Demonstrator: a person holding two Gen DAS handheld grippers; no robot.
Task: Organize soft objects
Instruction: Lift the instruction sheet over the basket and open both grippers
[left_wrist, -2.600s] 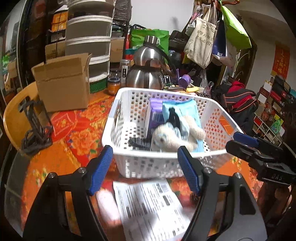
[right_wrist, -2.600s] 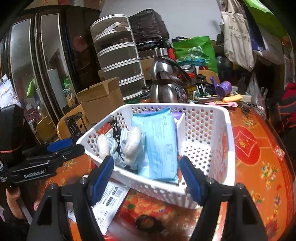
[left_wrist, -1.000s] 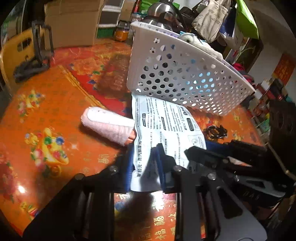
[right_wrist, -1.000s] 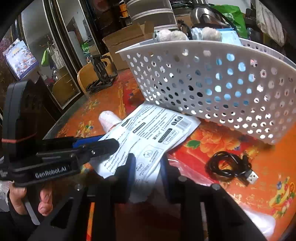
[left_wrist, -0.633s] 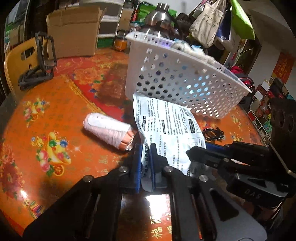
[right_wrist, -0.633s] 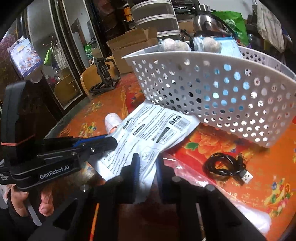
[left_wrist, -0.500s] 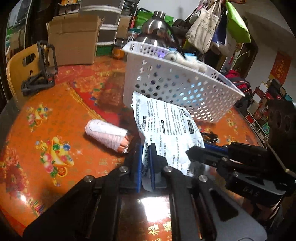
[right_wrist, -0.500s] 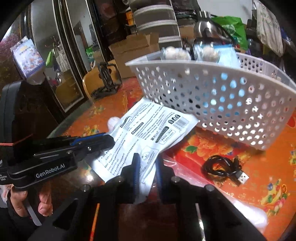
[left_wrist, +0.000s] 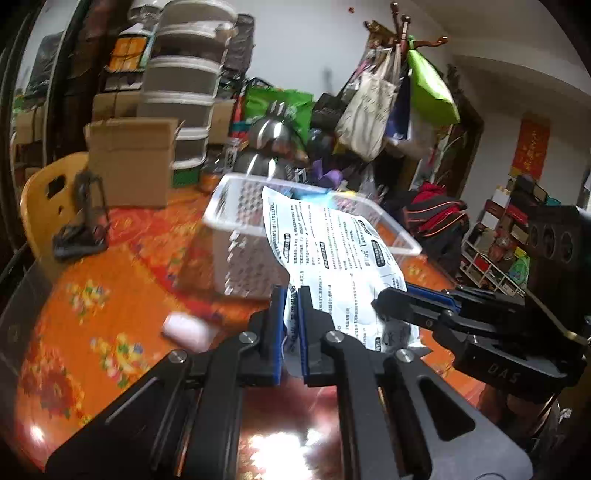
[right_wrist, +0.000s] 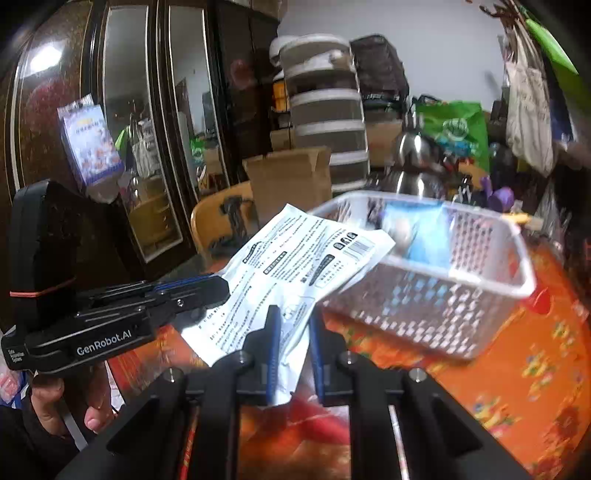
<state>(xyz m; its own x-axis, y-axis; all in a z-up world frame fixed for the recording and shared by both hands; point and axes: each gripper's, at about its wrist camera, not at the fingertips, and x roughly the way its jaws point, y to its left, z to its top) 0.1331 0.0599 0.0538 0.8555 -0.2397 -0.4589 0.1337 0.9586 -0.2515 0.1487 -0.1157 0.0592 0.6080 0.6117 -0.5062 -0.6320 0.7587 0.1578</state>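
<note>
Both grippers hold one flat white packet (left_wrist: 328, 251), printed with black text, lifted clear of the bench (left_wrist: 110, 295) and hanging in front of the white basket (left_wrist: 236, 254). In the left wrist view the left gripper (left_wrist: 291, 317) is clenched on the packet's lower edge at bottom centre, the thin film pinched between its blue pads. The right gripper (left_wrist: 384, 301) comes in from the right of that frame and bites the same packet further along its lower edge. In the right wrist view the right gripper (right_wrist: 293, 334) at bottom centre is likewise clenched on the packet (right_wrist: 295, 258), and the left gripper (right_wrist: 218, 288) reaches in from the left, carried by a hand (right_wrist: 55, 402) at the lower left.

Two grips on one limp packet make sense: held at a single point it would fold and droop, while two points along the edge keep it spread so it can go in flat. The basket stands just behind, already holding a light blue pack (right_wrist: 424, 236), so the packet is likely bound for it. A small pink roll (left_wrist: 186, 326) lies on the bench at the lower left of the left wrist view, well apart from the basket and untouched, probably a later item. Both views are blurred.
</note>
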